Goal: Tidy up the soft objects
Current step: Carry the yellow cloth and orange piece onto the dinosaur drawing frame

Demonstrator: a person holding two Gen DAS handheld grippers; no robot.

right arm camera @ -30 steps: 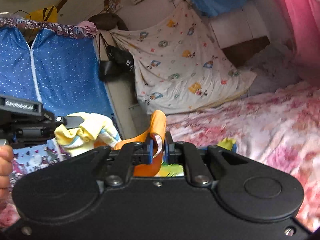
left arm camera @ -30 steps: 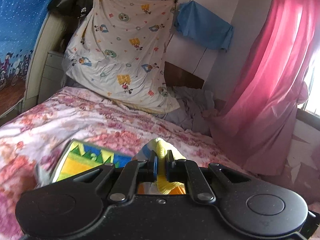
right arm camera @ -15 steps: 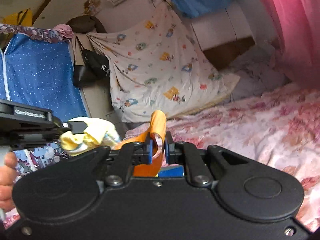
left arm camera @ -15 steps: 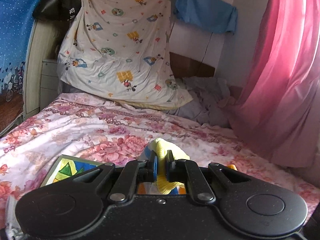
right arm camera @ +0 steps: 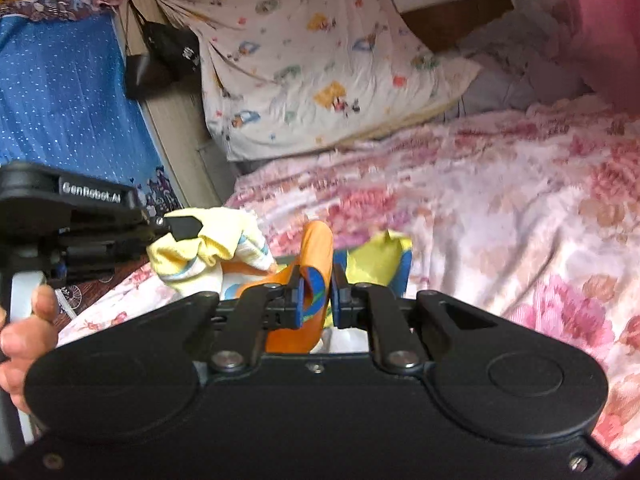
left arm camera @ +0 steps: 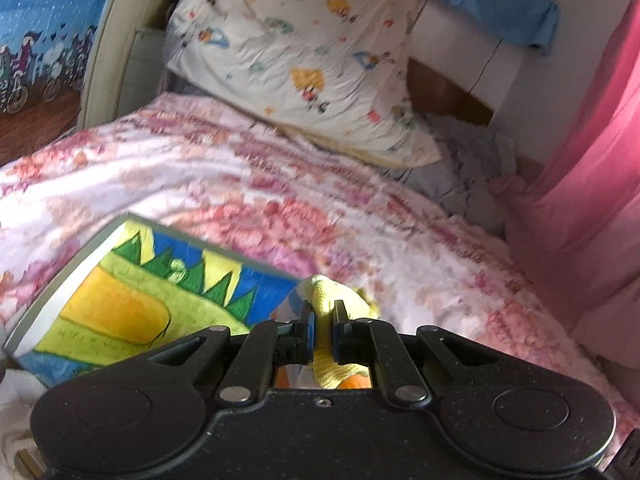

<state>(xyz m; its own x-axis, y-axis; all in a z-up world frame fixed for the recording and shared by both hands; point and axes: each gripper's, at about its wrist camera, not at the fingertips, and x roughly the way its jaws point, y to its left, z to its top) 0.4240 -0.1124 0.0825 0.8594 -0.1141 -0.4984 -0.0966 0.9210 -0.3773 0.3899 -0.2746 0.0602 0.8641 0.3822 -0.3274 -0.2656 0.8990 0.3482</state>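
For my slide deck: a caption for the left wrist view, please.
Left gripper pinches a yellow cloth above a colourful box on the floral bedspread.

Both grippers same build: matte black, faintly speckled plastic body, wide rounded housing with big round disc moulded into each side. Left gripper (left arm camera: 322, 322) and right gripper (right arm camera: 313, 292) each have angled black link arms on silver rivets, small screw dead centre, blue pads on finger tips. White "GenRobot.AI" lettering along left one's side, grey-white handle below. Bare hand (right arm camera: 18, 330), no sleeve visible.
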